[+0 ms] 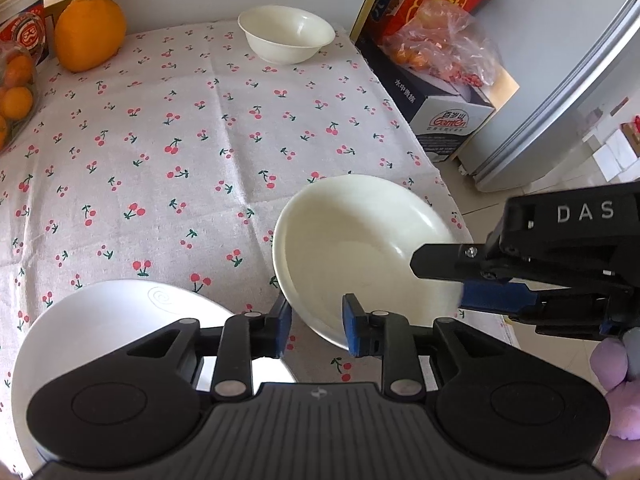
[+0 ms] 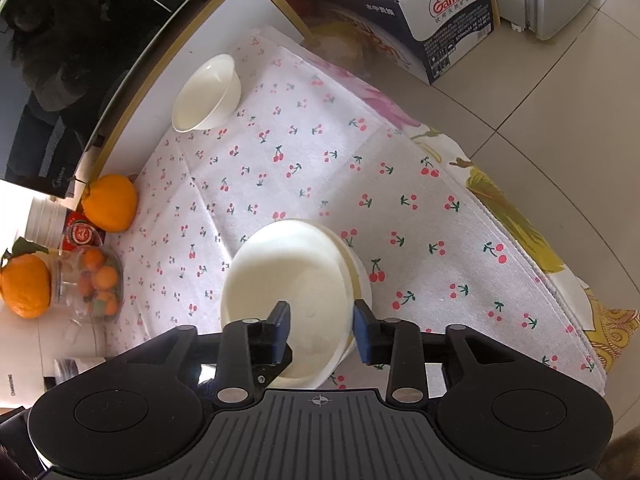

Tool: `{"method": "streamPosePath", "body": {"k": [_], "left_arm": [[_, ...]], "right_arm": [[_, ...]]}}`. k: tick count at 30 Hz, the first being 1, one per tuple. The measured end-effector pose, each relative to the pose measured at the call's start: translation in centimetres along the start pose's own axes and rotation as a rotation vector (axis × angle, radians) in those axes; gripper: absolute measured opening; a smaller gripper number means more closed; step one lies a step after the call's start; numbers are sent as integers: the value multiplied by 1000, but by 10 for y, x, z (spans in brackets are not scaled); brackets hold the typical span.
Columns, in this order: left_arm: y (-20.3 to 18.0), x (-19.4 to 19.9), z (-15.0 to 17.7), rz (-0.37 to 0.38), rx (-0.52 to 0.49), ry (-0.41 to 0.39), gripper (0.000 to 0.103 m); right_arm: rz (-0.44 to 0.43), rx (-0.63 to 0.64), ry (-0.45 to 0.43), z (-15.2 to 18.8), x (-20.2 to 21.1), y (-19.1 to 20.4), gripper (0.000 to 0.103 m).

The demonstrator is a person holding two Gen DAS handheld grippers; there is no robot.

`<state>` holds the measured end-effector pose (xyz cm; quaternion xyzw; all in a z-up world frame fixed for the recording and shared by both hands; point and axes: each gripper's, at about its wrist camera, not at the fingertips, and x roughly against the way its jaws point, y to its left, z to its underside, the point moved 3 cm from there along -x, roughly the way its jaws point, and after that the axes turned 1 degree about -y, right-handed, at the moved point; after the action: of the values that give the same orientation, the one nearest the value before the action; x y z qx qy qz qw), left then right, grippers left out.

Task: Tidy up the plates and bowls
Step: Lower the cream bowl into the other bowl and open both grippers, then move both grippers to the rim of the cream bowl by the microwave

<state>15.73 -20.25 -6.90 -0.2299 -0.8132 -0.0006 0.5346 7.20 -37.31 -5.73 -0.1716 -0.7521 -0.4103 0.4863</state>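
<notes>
Right gripper (image 2: 321,330): jaws parted around cream plate (image 2: 286,300) rim.
Far bowl (image 2: 208,94): upright on cherry cloth (image 2: 420,216).

The middle of the cherry-print cloth on the table (image 1: 160,168) lies bare between the deep white bowl (image 1: 286,34) at the far edge and the shallow cream bowl (image 1: 360,248) near the right edge. A large orange citrus fruit (image 1: 90,32) blocks the far left corner, and a white plate with a spiral mark (image 1: 120,320) fills the near left.

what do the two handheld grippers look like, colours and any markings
Both the left gripper and the right gripper are matte black with ribbed bodies, round side discs, silver rivets and blue finger pads. The right gripper's side carries white "DAS" lettering. No cables show.
</notes>
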Motion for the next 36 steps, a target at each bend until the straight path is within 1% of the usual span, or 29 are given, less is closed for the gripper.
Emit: {"method": "streamPosePath", "body": {"k": [1,4,7,10,12,13,15,19,20,24,27,29,32,36], "left_arm": [[0,0,0,0,-2,-2,24],[-2,1,0,0,-8,-6,26],[-2,2,-1,4,-8,-14,32],[-2,5,-1,4,-9,-26,43],[-4,7,-2,0,-18,-39,55],[-5,8,-2,-3,-25,-46,58],[-7,10,-3,-10,-38,-58,68],[-9,13,-6,-21,-55,-79,77],[-9,14,-7,-25,-58,-85,81],[-10,18,-12,-40,-55,-104,90],[-7,22,-16,-63,-63,-131,96],[-5,23,-20,-78,-67,-142,97],[3,24,-32,-80,-27,-147,97],[11,23,-56,-93,10,-149,99]], "right_arm": [[0,-2,-4,0,1,0,47],[-14,-5,-12,-2,5,0,51],[-20,-5,-27,-3,9,0,57],[-24,-7,-38,-5,12,-1,62],[-28,-10,-44,-7,13,-1,65],[-29,-10,-47,-7,14,-2,68],[-35,-7,-53,-9,16,-2,73],[-48,4,-68,-12,19,0,82],[-53,10,-70,-13,20,1,83],[-78,29,-88,-18,24,5,86],[-93,21,-112,-27,27,6,87],[-103,16,-120,-36,28,9,87],[-114,27,-137,-51,31,18,87],[-150,39,-124,-70,29,36,88]]}}
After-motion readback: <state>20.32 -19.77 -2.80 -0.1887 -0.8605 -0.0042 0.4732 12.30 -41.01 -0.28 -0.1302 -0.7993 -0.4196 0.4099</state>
